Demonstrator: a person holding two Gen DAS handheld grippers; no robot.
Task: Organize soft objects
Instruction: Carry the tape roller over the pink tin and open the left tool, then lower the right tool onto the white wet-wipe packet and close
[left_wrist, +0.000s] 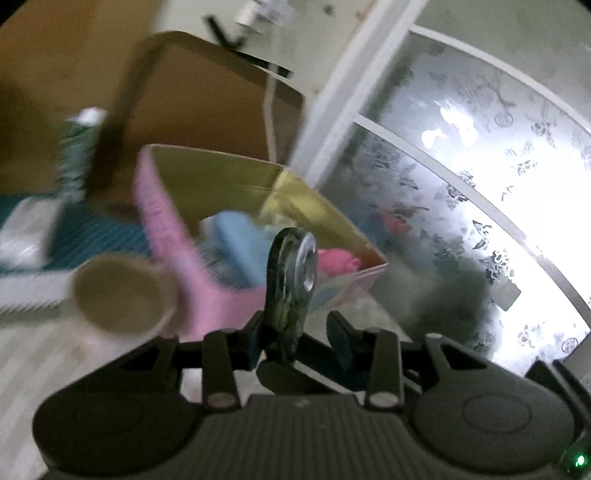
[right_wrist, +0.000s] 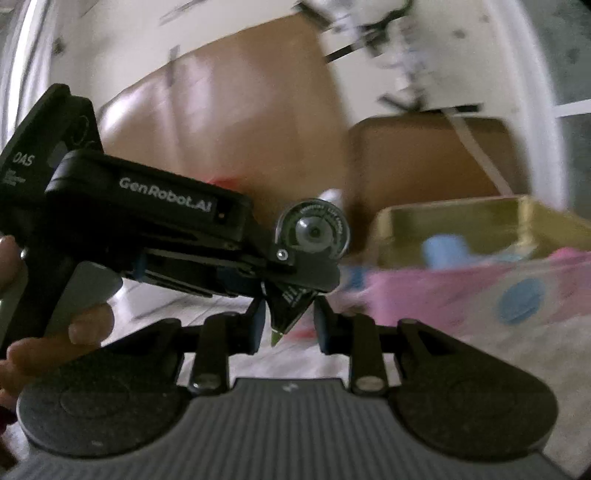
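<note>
The pink box (left_wrist: 207, 291) is an open, straight-walled carton with a shiny gold lining, its outside printed with pale blue dots. It sits on a pale, mottled floor (left_wrist: 373, 314) just ahead of both grippers. Inside lie two soft things that can be made out: a light blue bundle (left_wrist: 236, 240) of cloth-like stuff and a pink plush lump (left_wrist: 338, 260) at the near right corner (blur hides anything finer).

In the left wrist view, the left gripper (left_wrist: 301, 334) has its dark blue-padded fingers (left_wrist: 341, 339) set a little apart, and the other device's black nose with its round glass lens pokes up between them; whether they pinch it cannot be told. In the right wrist view, the right gripper (right_wrist: 290, 323) also stands somewhat open, a black pointed tip hanging between its fingers.

A round, tan cup-like rim (left_wrist: 123, 297) sits left of the box. Behind rise two brown cardboard boxes, one (left_wrist: 207, 114) close and one (right_wrist: 236, 122) farther. A frosted glass door (left_wrist: 472, 177) with a butterfly pattern glows at right.
</note>
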